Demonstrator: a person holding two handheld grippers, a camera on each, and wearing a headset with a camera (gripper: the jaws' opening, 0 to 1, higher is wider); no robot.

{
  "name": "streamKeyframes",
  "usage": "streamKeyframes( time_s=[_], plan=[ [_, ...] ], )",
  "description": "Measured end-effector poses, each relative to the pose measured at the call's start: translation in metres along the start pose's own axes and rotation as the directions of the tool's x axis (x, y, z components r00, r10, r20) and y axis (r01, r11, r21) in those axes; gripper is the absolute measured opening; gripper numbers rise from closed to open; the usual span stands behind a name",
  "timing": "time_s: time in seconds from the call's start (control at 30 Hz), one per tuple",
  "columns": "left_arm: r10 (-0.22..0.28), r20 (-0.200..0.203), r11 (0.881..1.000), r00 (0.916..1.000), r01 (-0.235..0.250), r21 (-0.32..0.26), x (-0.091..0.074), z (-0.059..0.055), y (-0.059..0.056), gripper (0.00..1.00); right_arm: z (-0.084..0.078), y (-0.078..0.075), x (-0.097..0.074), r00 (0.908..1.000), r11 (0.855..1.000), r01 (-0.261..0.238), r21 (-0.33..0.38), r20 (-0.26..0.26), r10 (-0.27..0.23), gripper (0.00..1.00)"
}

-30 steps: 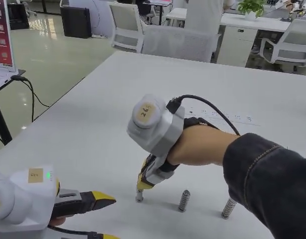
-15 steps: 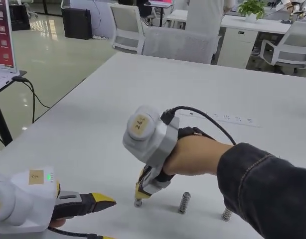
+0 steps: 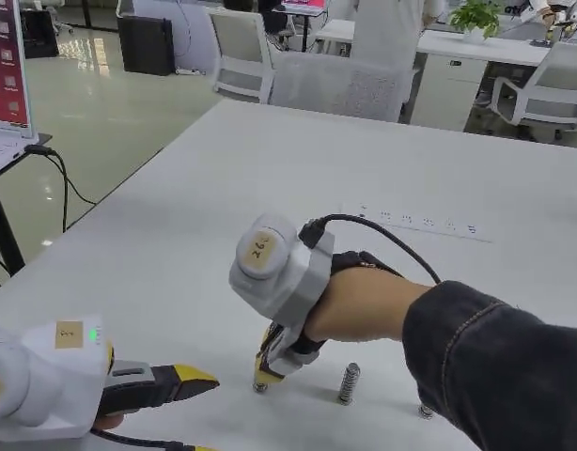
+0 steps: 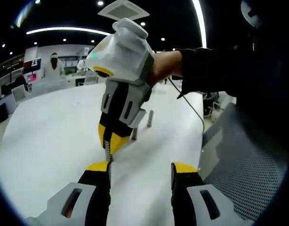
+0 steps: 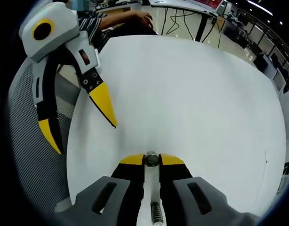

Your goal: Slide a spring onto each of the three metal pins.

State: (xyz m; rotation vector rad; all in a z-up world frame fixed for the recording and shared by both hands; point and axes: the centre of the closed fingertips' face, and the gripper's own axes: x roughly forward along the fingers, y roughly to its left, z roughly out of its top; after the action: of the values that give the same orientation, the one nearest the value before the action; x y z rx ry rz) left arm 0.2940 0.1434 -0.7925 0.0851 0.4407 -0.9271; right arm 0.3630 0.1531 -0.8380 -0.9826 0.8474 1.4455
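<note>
My right gripper (image 3: 261,380) points down at the white table (image 3: 176,235) and is shut on a spring (image 4: 108,151) that stands upright under its yellow tips. In the right gripper view the jaws (image 5: 151,160) meet around a round metal end, with spring coils (image 5: 155,211) showing further back between them. A second spring stands on its pin (image 3: 348,382) just to the right. A third spring (image 3: 426,411) peeks out from under the dark sleeve. My left gripper (image 3: 206,413) rests open at the bottom left, a short way from the right gripper's tips, with nothing between its jaws (image 4: 140,169).
A black cable (image 3: 382,230) loops from the right gripper across the table. Office chairs (image 3: 335,80) stand at the far edge. A laptop (image 3: 2,66) sits on a side stand at the left. A grey mesh chair (image 4: 248,165) lies close behind the table's near edge.
The right gripper has sunk a little toward the table over the leftmost pin. The sleeve now covers more of the third spring. The left gripper has stayed put.
</note>
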Motion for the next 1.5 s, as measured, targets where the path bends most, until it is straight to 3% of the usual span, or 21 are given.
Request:
streamKeyframes(
  time_s=[0.37, 0.67, 1.1, 1.5],
  plan=[
    [0.004, 0.001, 1.0, 1.0, -0.004, -0.006, -0.001, -0.002, 0.001, 0.46, -0.001, 0.002, 0.005, 1.0, 1.0, -0.005, -0.003, 0.0, 0.005, 0.09],
    [0.005, 0.0, 1.0, 1.0, -0.005, -0.004, -0.001, 0.0, 0.001, 0.46, -0.001, 0.0, -0.001, 0.9997, 1.0, 0.006, 0.004, 0.023, -0.006, 0.15],
    [0.009, 0.011, 1.0, 0.9999, -0.009, -0.004, 0.0, 0.007, 0.002, 0.47, -0.015, -0.001, -0.024, 0.9966, 0.998, 0.037, 0.052, 0.072, -0.041, 0.18],
    [0.011, 0.014, 1.0, 0.9998, -0.011, -0.008, 0.002, 0.008, 0.003, 0.48, -0.022, 0.01, -0.042, 0.9874, 0.994, 0.058, 0.09, 0.142, -0.07, 0.19]
  ],
)
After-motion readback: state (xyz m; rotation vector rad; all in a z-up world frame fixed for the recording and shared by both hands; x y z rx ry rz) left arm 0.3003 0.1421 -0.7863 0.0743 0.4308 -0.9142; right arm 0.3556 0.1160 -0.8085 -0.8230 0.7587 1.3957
